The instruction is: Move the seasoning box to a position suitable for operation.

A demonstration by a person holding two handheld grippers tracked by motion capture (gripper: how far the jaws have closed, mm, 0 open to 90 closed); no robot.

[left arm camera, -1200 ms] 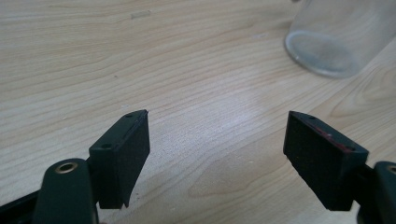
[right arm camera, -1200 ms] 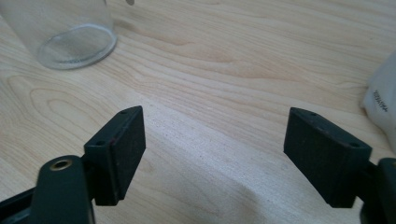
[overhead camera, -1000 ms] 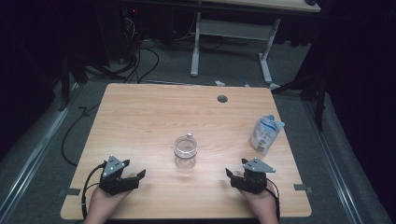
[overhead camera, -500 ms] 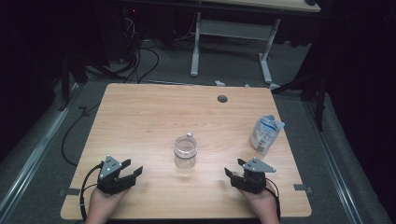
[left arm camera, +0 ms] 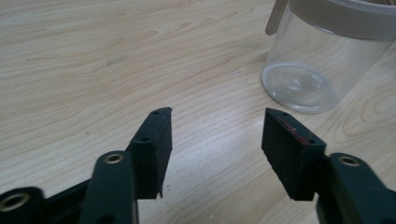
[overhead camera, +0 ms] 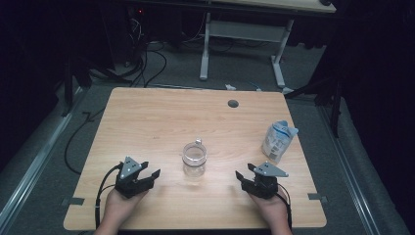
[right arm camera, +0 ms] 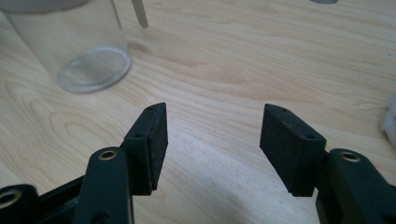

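A clear empty jar (overhead camera: 194, 159) with a pale rim and a small tab stands upright at the middle of the wooden table (overhead camera: 161, 117). My left gripper (overhead camera: 152, 175) rests near the front edge, left of the jar, open with nothing between its jaws. In the left gripper view the gripper (left arm camera: 215, 133) stands open and the jar (left arm camera: 322, 60) is ahead at the upper right. My right gripper (overhead camera: 242, 176) sits right of the jar, also open and empty. In the right gripper view the gripper (right arm camera: 212, 128) is open, with the jar (right arm camera: 74, 44) at the upper left.
A white and blue pouch (overhead camera: 278, 141) stands near the table's right edge. A round cable hole (overhead camera: 233, 103) lies at the back of the table. Beyond the table are cables (overhead camera: 147, 63) on the floor and a white desk frame (overhead camera: 244, 49).
Both grippers have shifted very slightly on the table near its front edge. The jar and pouch have not moved.
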